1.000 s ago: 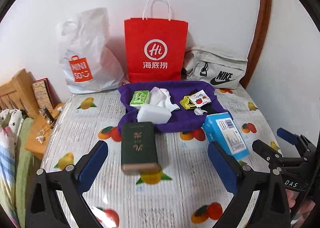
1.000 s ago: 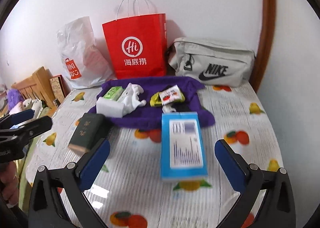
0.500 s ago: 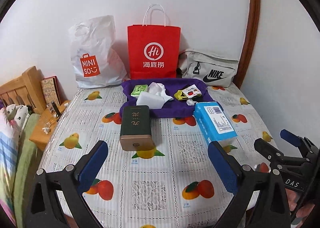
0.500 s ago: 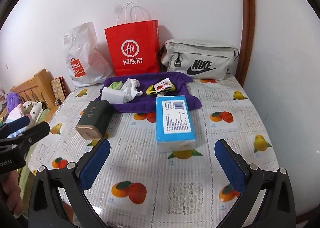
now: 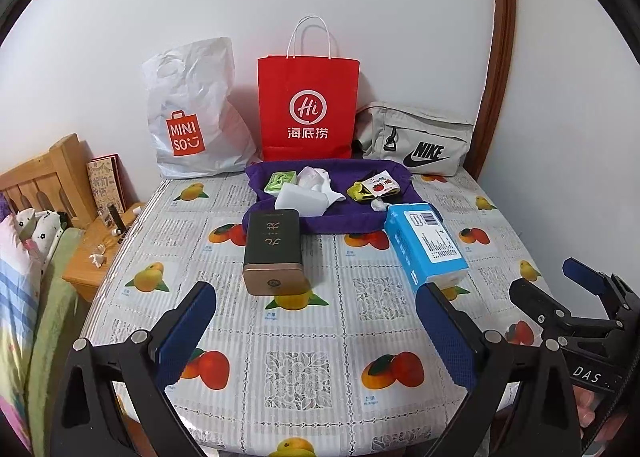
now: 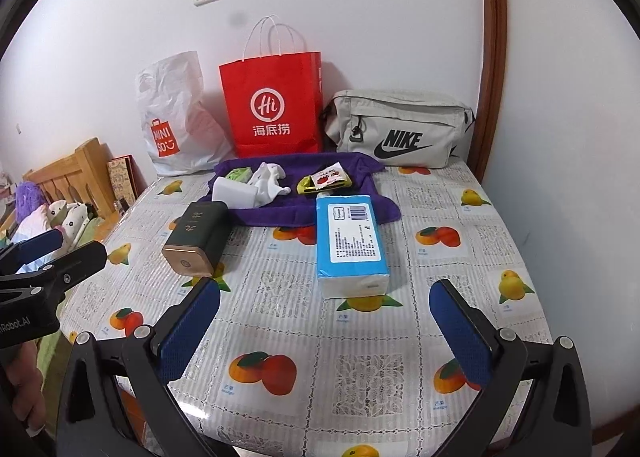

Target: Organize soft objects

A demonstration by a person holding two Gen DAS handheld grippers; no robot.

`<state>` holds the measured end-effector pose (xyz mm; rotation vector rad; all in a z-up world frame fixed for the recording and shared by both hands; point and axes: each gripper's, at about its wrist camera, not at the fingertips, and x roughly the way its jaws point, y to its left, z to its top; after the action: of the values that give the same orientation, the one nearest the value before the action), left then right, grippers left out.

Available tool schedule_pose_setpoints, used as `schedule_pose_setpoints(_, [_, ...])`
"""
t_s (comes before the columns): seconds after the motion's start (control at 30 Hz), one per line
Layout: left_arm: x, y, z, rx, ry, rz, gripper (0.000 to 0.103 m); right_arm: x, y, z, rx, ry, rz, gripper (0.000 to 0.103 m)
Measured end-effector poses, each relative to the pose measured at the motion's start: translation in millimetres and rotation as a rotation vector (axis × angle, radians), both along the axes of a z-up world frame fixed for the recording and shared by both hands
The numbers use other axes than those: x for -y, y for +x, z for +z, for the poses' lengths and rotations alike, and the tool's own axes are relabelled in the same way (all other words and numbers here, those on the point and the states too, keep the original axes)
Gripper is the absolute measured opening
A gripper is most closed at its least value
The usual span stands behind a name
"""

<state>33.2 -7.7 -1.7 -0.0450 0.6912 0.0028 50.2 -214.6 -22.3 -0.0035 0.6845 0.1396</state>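
Both my grippers hang over the near edge of the fruit-print table [image 5: 320, 369], jaws spread wide and holding nothing. Seen along the right gripper [image 6: 325, 331], the blue tissue pack [image 6: 352, 241] lies straight ahead and slightly left of centre between the pads, its long axis running away from me, its short white end facing the jaws. Seen along the left gripper [image 5: 316, 331], the dark green tin [image 5: 273, 251] sits ahead and a little left of centre, also lengthwise away, its gold end nearest; the tissue pack lies off to that gripper's right, angled.

Beyond both, touching or just past their far ends, the purple cloth [image 5: 340, 223] carries a white tissue packet [image 5: 301, 199], a green packet [image 5: 280, 181], crumpled white paper [image 5: 316, 179] and a small snack sachet [image 5: 378, 187]. Against the wall stand a white plastic bag [image 5: 196, 113], a red paper bag [image 5: 308, 105] and a grey sling bag [image 5: 416, 141].

My judgement: the right gripper is the nearer and better lined up for the tissue pack, its spread jaws squared to the pack's narrow width. Whether the items on the cloth are already sorted or waiting to be gathered, this scene alone cannot say.
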Motion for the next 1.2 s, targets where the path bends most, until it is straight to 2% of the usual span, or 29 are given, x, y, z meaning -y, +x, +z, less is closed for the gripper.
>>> schedule_pose_setpoints(1.2, [1.4, -3.3, -2.6, -0.006, 0.003, 0.002, 0.101, 0.0, -3.1, 1.5, 0.004, 0.008, 0.001, 0.103])
